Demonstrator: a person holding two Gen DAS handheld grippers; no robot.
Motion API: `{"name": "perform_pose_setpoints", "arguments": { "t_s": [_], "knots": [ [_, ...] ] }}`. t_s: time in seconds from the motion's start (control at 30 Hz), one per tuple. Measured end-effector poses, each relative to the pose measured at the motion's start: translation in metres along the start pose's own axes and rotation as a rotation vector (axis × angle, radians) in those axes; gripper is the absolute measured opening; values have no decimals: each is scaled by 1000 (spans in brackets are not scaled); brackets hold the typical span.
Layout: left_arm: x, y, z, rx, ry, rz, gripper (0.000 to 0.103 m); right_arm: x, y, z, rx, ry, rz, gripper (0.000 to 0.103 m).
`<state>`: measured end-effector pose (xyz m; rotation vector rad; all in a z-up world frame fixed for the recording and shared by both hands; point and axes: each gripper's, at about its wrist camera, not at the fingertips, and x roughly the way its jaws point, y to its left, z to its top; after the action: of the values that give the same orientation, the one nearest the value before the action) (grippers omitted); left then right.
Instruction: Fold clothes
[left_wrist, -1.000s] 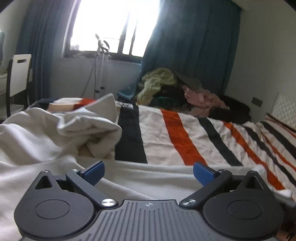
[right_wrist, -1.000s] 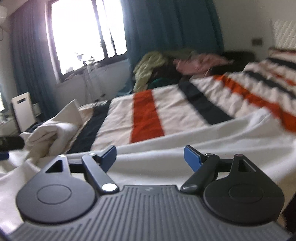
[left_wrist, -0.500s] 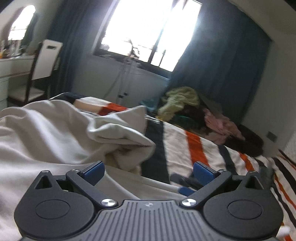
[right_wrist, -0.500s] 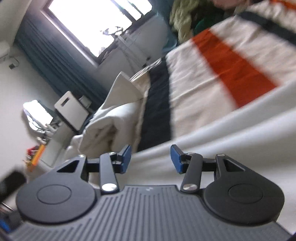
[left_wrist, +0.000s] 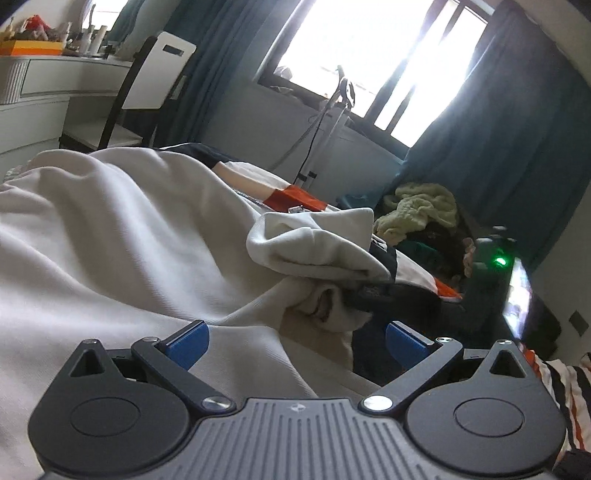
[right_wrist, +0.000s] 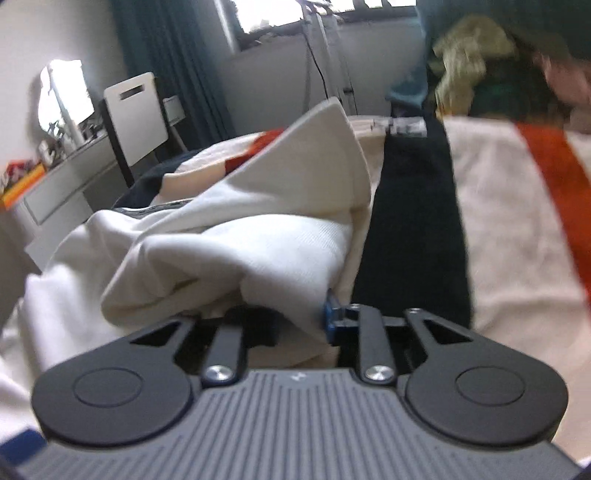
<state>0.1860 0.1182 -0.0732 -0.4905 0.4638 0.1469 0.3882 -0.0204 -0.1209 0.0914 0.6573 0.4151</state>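
A white garment (left_wrist: 122, 236) lies rumpled across the striped bed (right_wrist: 498, 206), its bunched sleeve or corner (left_wrist: 314, 247) folded over on itself. My left gripper (left_wrist: 295, 343) hovers low over the garment, open, with only flat cloth under the gap. My right gripper (right_wrist: 295, 317) has pushed into the bunched fold (right_wrist: 240, 258); its jaws are closing on it, and cloth fills the gap and covers the left pad. In the left wrist view the right gripper (left_wrist: 369, 291) shows as a dark body with a green light, its tips in the cloth.
A pile of other clothes (left_wrist: 421, 210) sits at the far end of the bed under the blue curtain (left_wrist: 498, 129). A white chair (left_wrist: 147, 74) and a dresser (left_wrist: 44, 85) stand at the left. A tripod stand (left_wrist: 332, 110) is by the window.
My right gripper swept left across the bed to the bunched fold and narrowed its jaws onto it. My left gripper also swung left and rolled, staying open.
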Motion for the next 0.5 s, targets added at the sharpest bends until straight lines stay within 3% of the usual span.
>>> {"name": "perform_pose_setpoints", "arguments": {
  "t_s": [0.1,0.17,0.27,0.4,0.5],
  "knots": [
    [-1,-6,-1,14,-20,1,103,-19,-14,-15,-147,-21,-126,14],
    [-2,-8,-2,19,-17,-5,103,-39,-34,-22,-140,-46,-183,6],
    [-8,-13,-5,35,-21,-12,103,-80,-59,-23,-180,-128,-370,3],
    [-11,-18,-4,28,-6,-19,103,-131,-133,-10,-18,-165,-528,3],
    [-15,-22,-4,24,8,-23,103,-152,-171,-6,72,-137,-542,4]
  ]
}}
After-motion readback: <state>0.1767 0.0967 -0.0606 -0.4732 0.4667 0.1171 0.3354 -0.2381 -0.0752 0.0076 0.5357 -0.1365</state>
